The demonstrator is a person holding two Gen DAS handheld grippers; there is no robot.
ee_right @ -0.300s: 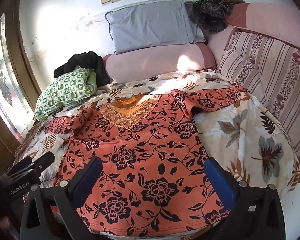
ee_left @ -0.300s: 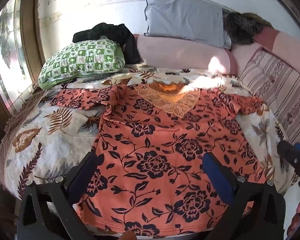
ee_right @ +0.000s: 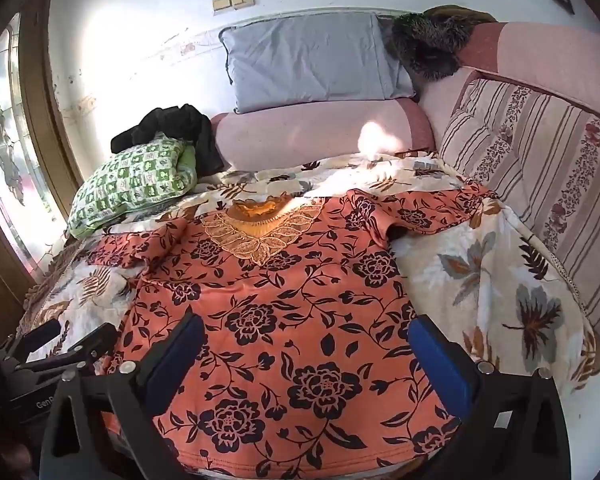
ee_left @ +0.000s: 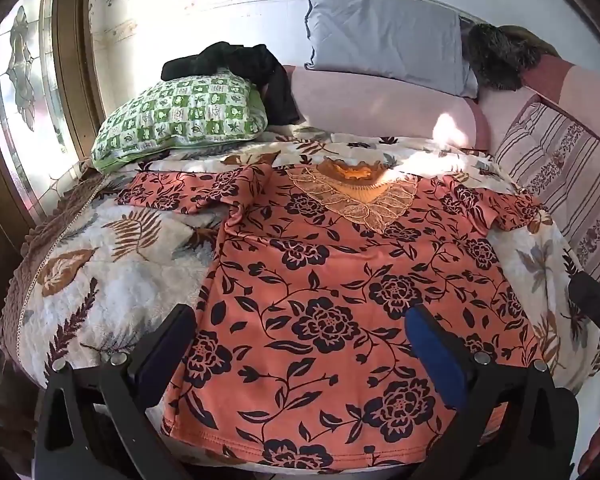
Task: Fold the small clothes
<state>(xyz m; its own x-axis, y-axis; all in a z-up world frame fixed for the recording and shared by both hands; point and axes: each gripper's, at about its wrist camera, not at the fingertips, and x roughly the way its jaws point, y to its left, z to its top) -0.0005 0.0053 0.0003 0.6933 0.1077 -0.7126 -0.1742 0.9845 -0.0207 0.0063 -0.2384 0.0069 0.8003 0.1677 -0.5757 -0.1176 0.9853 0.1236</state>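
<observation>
Orange floral top (ee_left: 340, 300) lies flat, front up, on the leaf-print blanket (ee_left: 100, 280) (embroidered neckline toward the pillows, sleeves spread to both sides). Left gripper (ee_left: 300, 340) and right gripper (ee_right: 306, 354) hover near the hem w/ jaws spread wide, grasping nothing. Green checked pillow (ee_left: 180, 120) sits beyond the left sleeve.

We hold the left hand-held gripper (ee_left: 300, 340) low and level, its jaws spread wide. Our right hand-held gripper (ee_right: 306, 344) sits beside it, likewise wide apart and gripping nothing.
</observation>
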